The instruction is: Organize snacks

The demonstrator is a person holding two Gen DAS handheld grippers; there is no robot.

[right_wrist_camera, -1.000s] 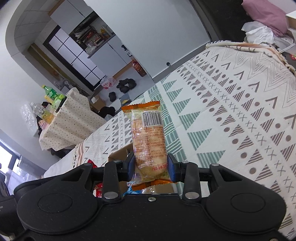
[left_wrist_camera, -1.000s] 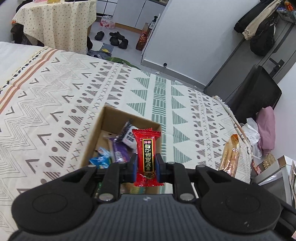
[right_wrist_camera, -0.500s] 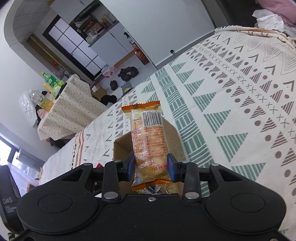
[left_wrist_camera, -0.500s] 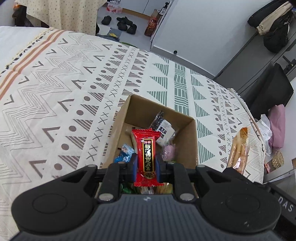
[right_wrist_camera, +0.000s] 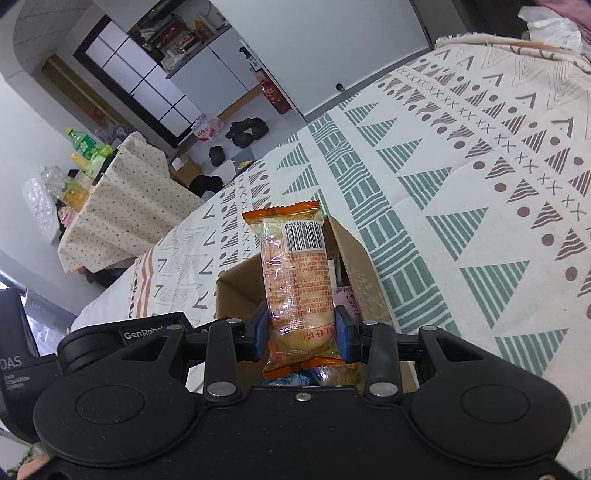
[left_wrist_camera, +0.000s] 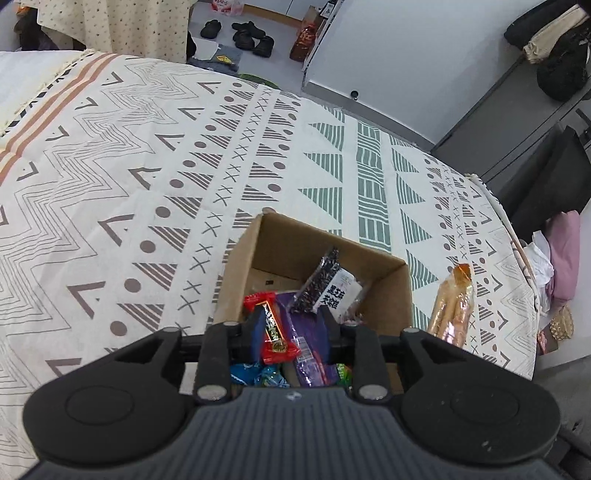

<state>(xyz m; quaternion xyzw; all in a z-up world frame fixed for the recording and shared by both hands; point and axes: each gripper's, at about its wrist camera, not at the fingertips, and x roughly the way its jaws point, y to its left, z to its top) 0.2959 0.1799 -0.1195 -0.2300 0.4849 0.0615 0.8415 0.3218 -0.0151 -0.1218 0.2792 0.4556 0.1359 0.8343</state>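
Over the open cardboard box (left_wrist_camera: 391, 291) on the bed, my left gripper (left_wrist_camera: 292, 325) has its jaws opening. The red snack bar (left_wrist_camera: 271, 326) leans tilted against the left finger and is no longer pinched. It hangs above a purple packet (left_wrist_camera: 310, 332), a black-and-white packet (left_wrist_camera: 332, 288) and blue wrappers inside the box. My right gripper (right_wrist_camera: 301, 332) is shut on an orange-edged clear cake pack (right_wrist_camera: 295, 280), held upright just over the box (right_wrist_camera: 236, 291). In the left wrist view the cake pack (left_wrist_camera: 450, 306) shows beside the box's right wall.
The box stands on a bed cover (left_wrist_camera: 147, 177) with a geometric pattern. Beyond the bed is a table with a dotted cloth (right_wrist_camera: 122, 206) bearing bottles, shoes on the floor (left_wrist_camera: 251, 33), a white cabinet (left_wrist_camera: 406, 55) and a dark case (left_wrist_camera: 546, 173) at the right.
Both grippers came down and closer over the box. The left jaws have parted, and the red bar has tipped from upright to leaning on the left finger. The right grip is unchanged.
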